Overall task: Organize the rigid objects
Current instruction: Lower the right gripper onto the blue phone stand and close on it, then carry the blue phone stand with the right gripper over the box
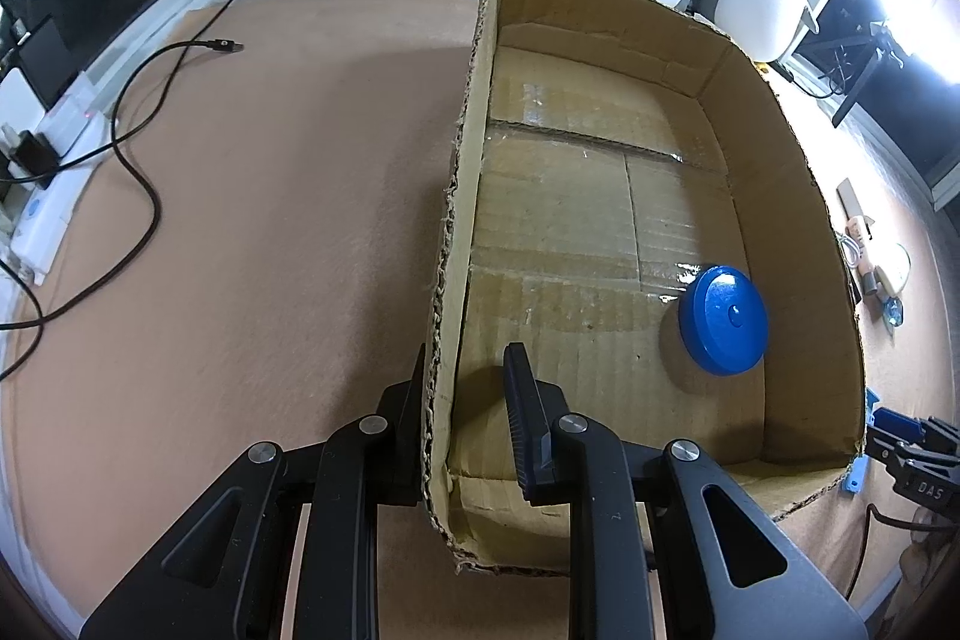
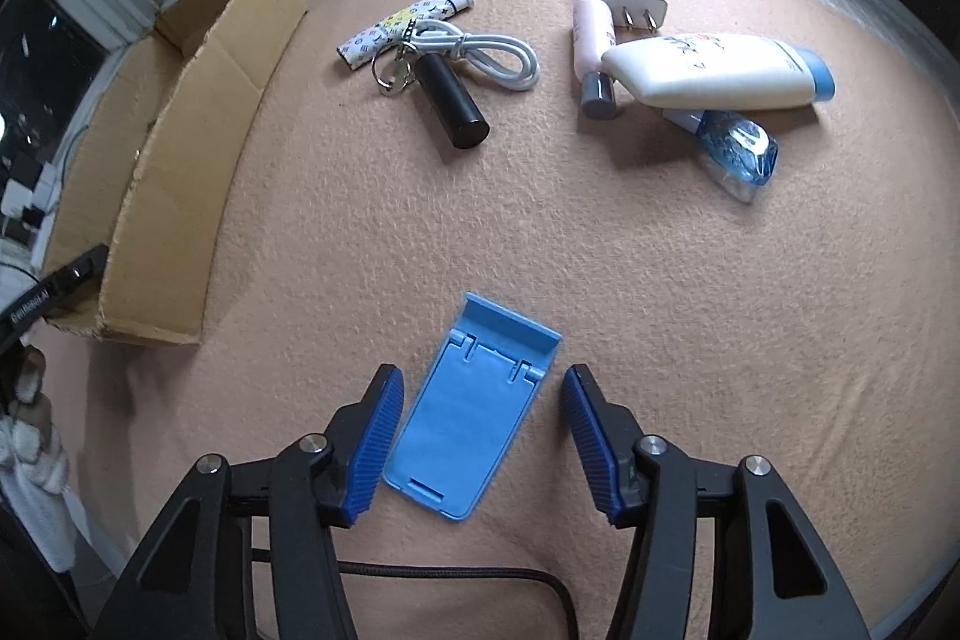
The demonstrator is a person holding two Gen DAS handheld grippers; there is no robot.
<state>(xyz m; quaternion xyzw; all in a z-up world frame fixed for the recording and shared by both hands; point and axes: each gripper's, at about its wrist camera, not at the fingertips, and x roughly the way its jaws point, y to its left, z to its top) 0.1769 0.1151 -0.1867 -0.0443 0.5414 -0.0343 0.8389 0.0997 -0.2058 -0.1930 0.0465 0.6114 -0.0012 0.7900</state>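
Rough corrugated cardboard box (image 1: 774, 148), glossy blue plastic lid (image 1: 726, 319), matt plastic phone stand (image 2: 474, 418), fuzzy peach felt mat (image 2: 660, 280).

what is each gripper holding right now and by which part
The left gripper is shut on the cardboard box, clamping its left side wall near the front corner. The right gripper holds nothing: its jaws straddle the blue phone stand without pressing it.

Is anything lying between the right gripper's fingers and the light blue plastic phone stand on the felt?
Nothing visible. The right gripper straddles the light blue plastic phone stand with open jaws, only bare felt in the gaps either side.
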